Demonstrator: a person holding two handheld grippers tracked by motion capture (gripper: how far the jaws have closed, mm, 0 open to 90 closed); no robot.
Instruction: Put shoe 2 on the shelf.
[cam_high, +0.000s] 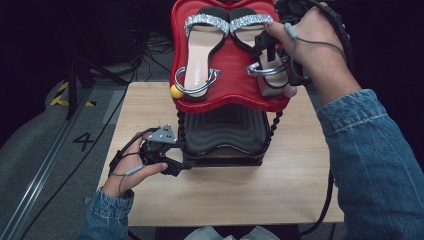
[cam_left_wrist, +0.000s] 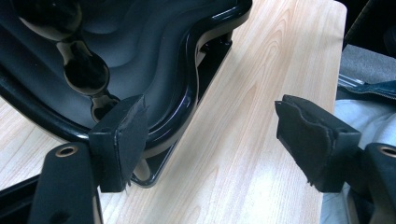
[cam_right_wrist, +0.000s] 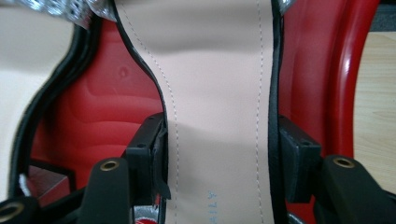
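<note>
Gripping the right-hand sandal (cam_right_wrist: 219, 93) across its narrow waist, my right gripper (cam_right_wrist: 219, 158) has both pads pressed against the black edging of the beige insole, one on each side; I judge this a firm pinch, not a loose cradle. In the high view the same gripper (cam_high: 272, 50) sits at upper right of the frame, over the sandal (cam_high: 267, 60) that lies on the red tray (cam_high: 230, 67), the top tier of the stand. Its mate, the left-hand sandal (cam_high: 202, 50), lies just beside it toward centre, glitter straps level with one another.

My left gripper (cam_left_wrist: 210, 140) stands spread with nothing between the pads; one pad rests against the black lower tray (cam_left_wrist: 154, 60) at the left of its own view, bare tabletop (cam_left_wrist: 261, 93) beneath. In the high view it (cam_high: 172, 162) is at lower left, against the stand's base.

Step in hand, as I read it: seating or lifting the right-hand sandal on the red tray. To do it well I would keep the pinch square across the waist so the sole does not twist, move level until the metal ankle ring (cam_high: 265, 70) is free of the tray's raised rim, and hold the left gripper steady against the stand so it cannot tip.
</note>
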